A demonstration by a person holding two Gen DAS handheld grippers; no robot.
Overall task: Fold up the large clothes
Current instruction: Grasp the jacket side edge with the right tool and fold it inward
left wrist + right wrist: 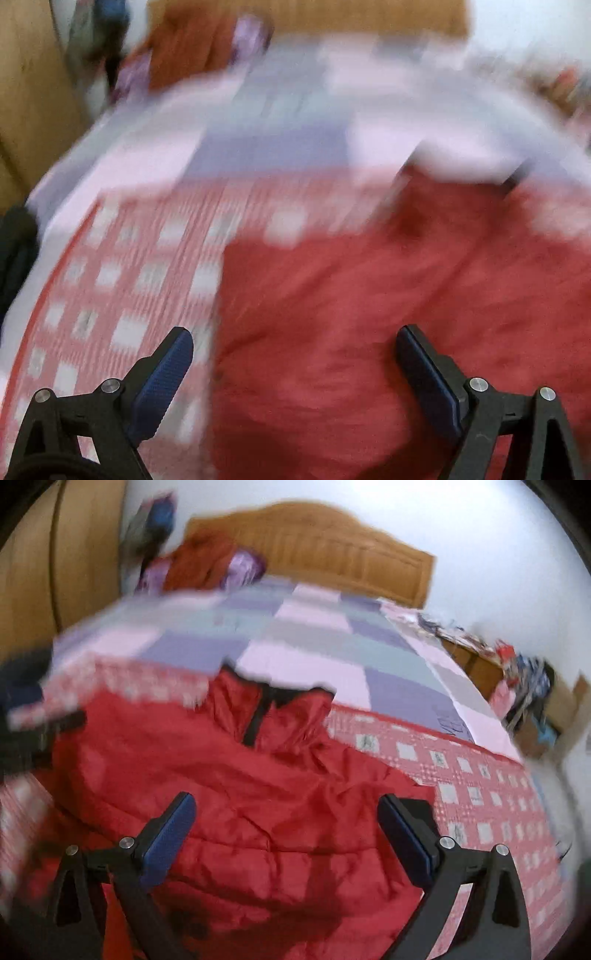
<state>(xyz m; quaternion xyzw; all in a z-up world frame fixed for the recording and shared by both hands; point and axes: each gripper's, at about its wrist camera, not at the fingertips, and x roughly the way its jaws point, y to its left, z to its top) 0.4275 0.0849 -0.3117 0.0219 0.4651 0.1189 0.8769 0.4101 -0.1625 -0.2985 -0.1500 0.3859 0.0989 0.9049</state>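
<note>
A large red padded jacket [258, 775] with a black zip and collar lining lies spread on the bed, collar toward the headboard. It also shows in the left wrist view [369, 295], blurred. My left gripper [293, 336] is open and empty, above the jacket's left edge. My right gripper [286, 801] is open and empty, above the jacket's middle. Neither touches the fabric as far as I can tell.
The bed carries a red-and-white checked sheet [480, 794] and a pastel patchwork quilt [314, 635]. An orange garment [199, 565] and purple cloth lie by the wooden headboard [332, 542]. A wooden wardrobe [74, 554] stands left, cluttered items [517, 679] right.
</note>
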